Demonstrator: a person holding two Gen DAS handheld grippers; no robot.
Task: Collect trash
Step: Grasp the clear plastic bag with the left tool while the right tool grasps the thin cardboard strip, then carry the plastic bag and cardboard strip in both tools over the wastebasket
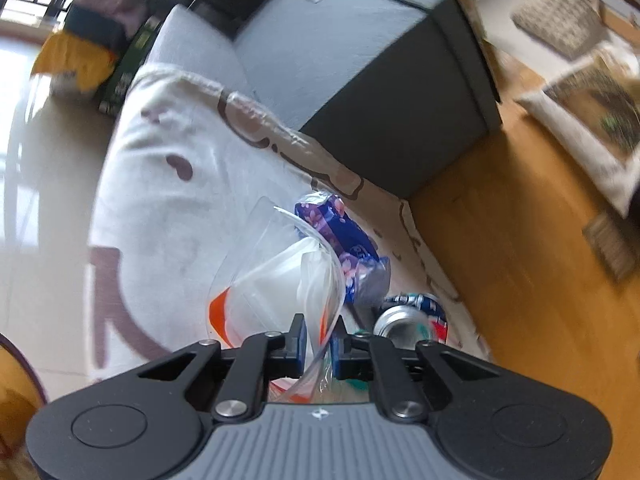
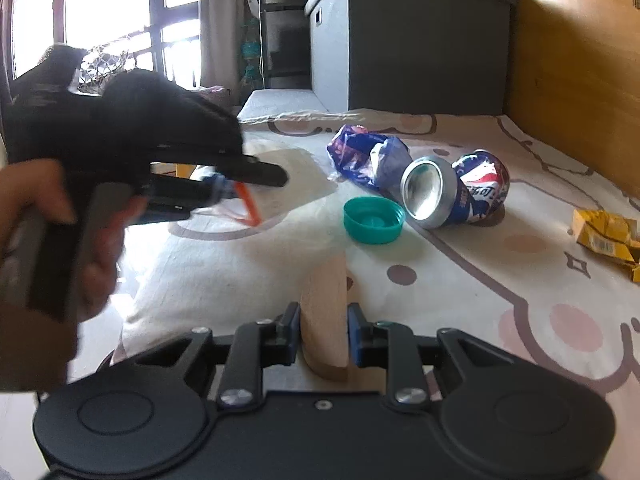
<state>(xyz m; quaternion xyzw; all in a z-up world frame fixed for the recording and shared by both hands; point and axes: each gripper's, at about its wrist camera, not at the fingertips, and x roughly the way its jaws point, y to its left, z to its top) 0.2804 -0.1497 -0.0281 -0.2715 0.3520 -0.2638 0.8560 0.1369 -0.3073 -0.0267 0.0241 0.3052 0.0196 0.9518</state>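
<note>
1. The left tool (image 1: 320, 338) is clenched on the edge of a clear plastic bag with an orange strip (image 1: 280, 280). The bag hangs open over the soft white cover with brown cartoon shapes (image 2: 460, 280).
2. The right tool (image 2: 323, 334) has a pale wooden stick (image 2: 324, 312) between its fingers. The gaps at both sides are small, so I cannot tell if it grips the stick or only sits around it.
3. The stick's long way points far, straight at the round teal plastic cap (image 2: 374, 220).
4. The cap lies open side up, near the middle of the cover. It is just beyond the stick's far end.
5. A squashed blue, red and white metal can (image 2: 456, 188) lies on its side just right of the cap, its open mouth facing near.
6. A crumpled blue flowery wrapper (image 2: 364, 156) lies just behind, touching the can.
7. A torn yellow paper pack (image 2: 604, 236) lies far right.
8. The right tool is nearer the cap. The bag waits to the left, so I think the cap gets pushed left.
</note>
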